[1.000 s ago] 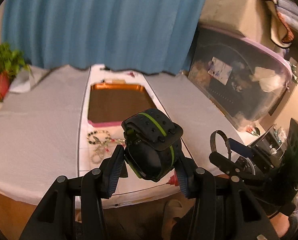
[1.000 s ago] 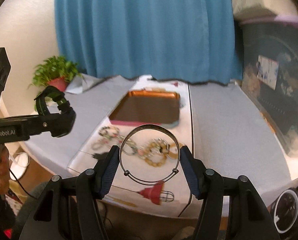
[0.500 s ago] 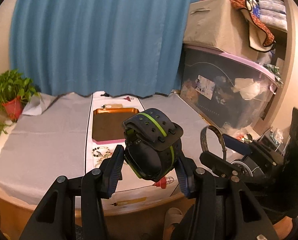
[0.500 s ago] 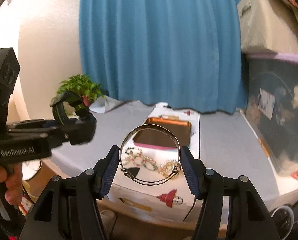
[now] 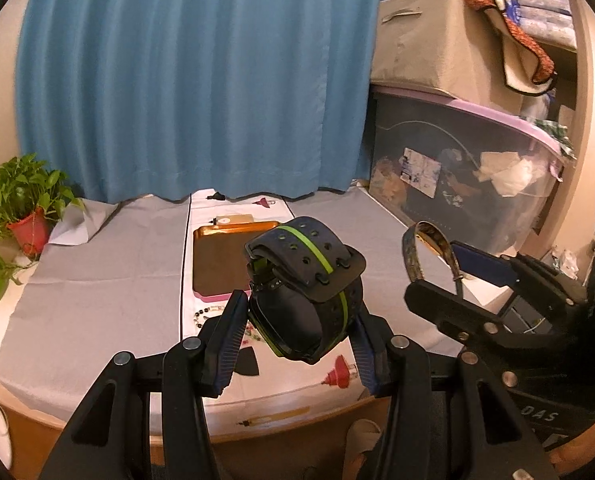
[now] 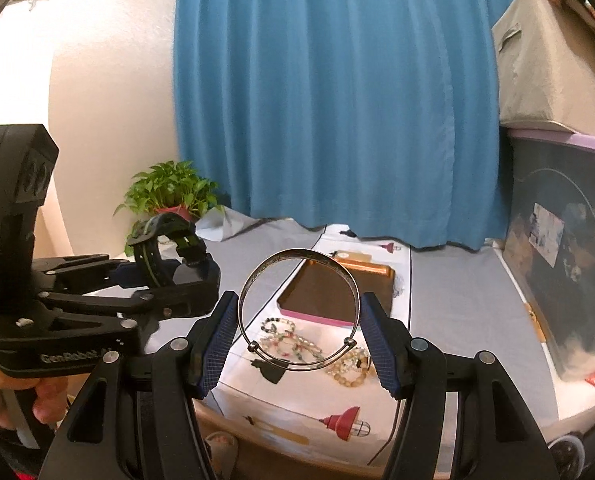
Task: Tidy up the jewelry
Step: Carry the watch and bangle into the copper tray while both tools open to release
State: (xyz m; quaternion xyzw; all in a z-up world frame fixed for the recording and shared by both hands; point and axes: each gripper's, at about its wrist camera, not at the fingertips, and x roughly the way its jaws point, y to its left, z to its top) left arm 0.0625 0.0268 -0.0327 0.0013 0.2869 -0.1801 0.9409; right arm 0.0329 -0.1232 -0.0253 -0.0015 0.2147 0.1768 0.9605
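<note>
So I had one thing in each gripper, two in all. My left gripper (image 5: 297,330) stood partly open with its two blue pads pressed on either side of one black watch (image 5: 303,292), the one with the green stripe down its strap (its dark face tipped toward the camera), held up in the air above the near end of the table (image 5: 89,280). My right gripper (image 6: 297,332) stood a little wider, its pads clamped on the two sides of one thin silver bangle (image 6: 298,310), which stood upright like a hoop, also clear of the table.

Below and beyond the bangle, on the white runner (image 6: 325,396) down the middle of the grey cloth, lay a loose heap of beaded bracelets (image 6: 313,348); I counted at least three strands, though they tangled too much for me to be sure. Just past them sat one flat tray (image 6: 329,292), dark inside with a pink near edge and an orange far rim. One potted plant (image 5: 25,208) stood at the table's far left corner.
</note>
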